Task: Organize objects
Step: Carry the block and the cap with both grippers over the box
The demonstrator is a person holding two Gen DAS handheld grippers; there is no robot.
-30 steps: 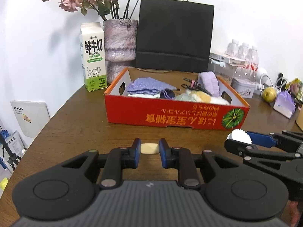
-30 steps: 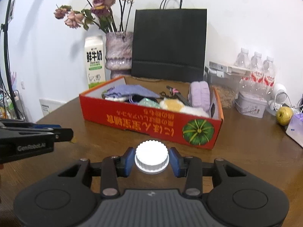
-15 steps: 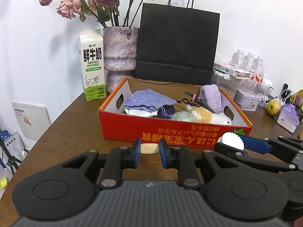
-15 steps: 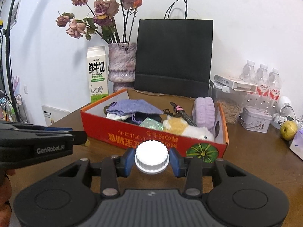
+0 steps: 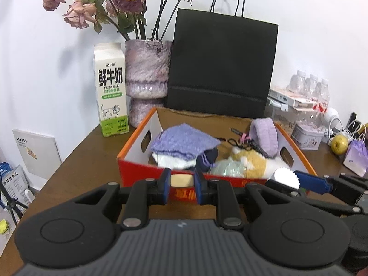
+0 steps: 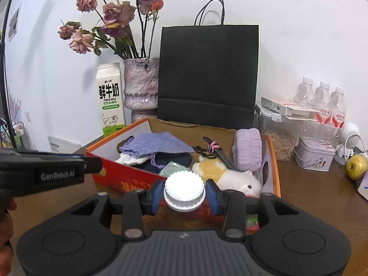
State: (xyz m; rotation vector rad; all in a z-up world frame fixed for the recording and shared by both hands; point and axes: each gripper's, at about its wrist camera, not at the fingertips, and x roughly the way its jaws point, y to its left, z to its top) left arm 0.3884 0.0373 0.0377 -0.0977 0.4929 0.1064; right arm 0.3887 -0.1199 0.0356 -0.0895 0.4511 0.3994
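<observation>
A red cardboard box sits on the brown table, holding a purple knit cloth, a plush toy, a rolled lilac towel and scissors. My left gripper is shut on a small cream block, held just before the box's front wall. My right gripper is shut on a white ribbed cap, also at the box's front edge. The right gripper with its cap shows at the right in the left wrist view. The left gripper shows at the left in the right wrist view.
Behind the box stand a milk carton, a purple vase of dried roses and a black paper bag. To the right are water bottles, a jar, a lilac tin and a green apple.
Both grippers have risen and advanced toward the box, so its contents now show from higher up. Each still holds its object, the grips unchanged.
</observation>
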